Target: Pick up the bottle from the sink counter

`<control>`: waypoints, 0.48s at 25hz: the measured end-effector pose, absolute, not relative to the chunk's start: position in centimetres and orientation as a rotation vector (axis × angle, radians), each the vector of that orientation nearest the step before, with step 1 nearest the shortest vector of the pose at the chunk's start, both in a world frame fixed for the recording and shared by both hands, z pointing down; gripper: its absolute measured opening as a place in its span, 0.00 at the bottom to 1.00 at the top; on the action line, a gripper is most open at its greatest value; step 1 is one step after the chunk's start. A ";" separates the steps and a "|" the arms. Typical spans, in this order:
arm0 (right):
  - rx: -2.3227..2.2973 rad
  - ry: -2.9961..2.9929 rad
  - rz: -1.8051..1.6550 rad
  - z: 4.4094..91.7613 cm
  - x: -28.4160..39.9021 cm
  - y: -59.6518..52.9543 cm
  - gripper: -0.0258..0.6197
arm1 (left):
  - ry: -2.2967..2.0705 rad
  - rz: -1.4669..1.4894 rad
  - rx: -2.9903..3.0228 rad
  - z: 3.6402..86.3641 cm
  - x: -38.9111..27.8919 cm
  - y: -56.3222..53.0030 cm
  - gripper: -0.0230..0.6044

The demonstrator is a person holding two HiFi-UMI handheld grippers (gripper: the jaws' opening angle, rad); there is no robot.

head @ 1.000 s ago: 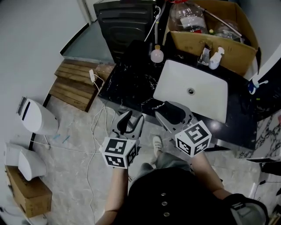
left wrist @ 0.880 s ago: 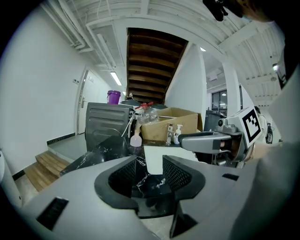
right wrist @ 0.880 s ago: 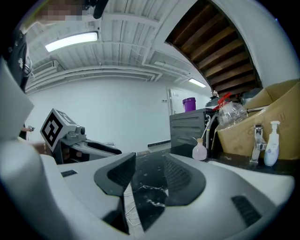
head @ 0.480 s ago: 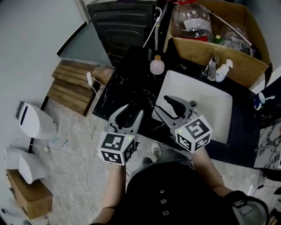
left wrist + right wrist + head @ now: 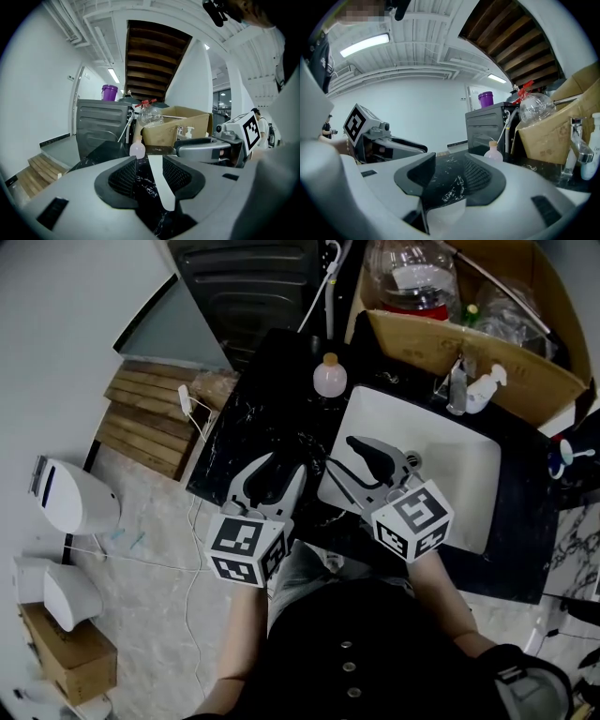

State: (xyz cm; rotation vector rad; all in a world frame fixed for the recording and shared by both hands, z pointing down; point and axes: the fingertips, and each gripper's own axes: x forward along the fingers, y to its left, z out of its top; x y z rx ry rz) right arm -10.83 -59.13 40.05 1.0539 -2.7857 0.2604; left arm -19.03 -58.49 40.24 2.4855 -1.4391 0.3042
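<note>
A small round pink bottle with a tan cap stands upright on the black marble sink counter, at the back, just left of the white basin. It also shows far ahead as the bottle in the left gripper view and the bottle in the right gripper view. My left gripper hovers open over the counter's front part, with nothing between its fingers. My right gripper is open and empty over the basin's left rim. Both are well short of the bottle.
A cardboard box behind the basin holds a large clear jug. A faucet and a white pump bottle stand at the basin's back. A dark appliance is behind the counter; wooden steps and cables lie left.
Both grippers have moved forward from in front of the counter's edge to over the counter and the basin's rim. The bottle has not moved.
</note>
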 end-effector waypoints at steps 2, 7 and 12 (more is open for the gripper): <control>1.064 -2.781 0.270 40.1 -10.6 -59.5 0.32 | -1.432 0.314 2.486 40.3 -18.9 -59.0 0.31; 1.085 -2.749 0.262 40.3 -9.8 -59.9 0.32 | -1.390 0.317 2.472 40.7 -18.1 -60.0 0.31; 1.157 -2.716 0.275 40.6 -8.7 -60.5 0.32 | -1.340 0.322 2.479 41.3 -17.5 -61.3 0.31</control>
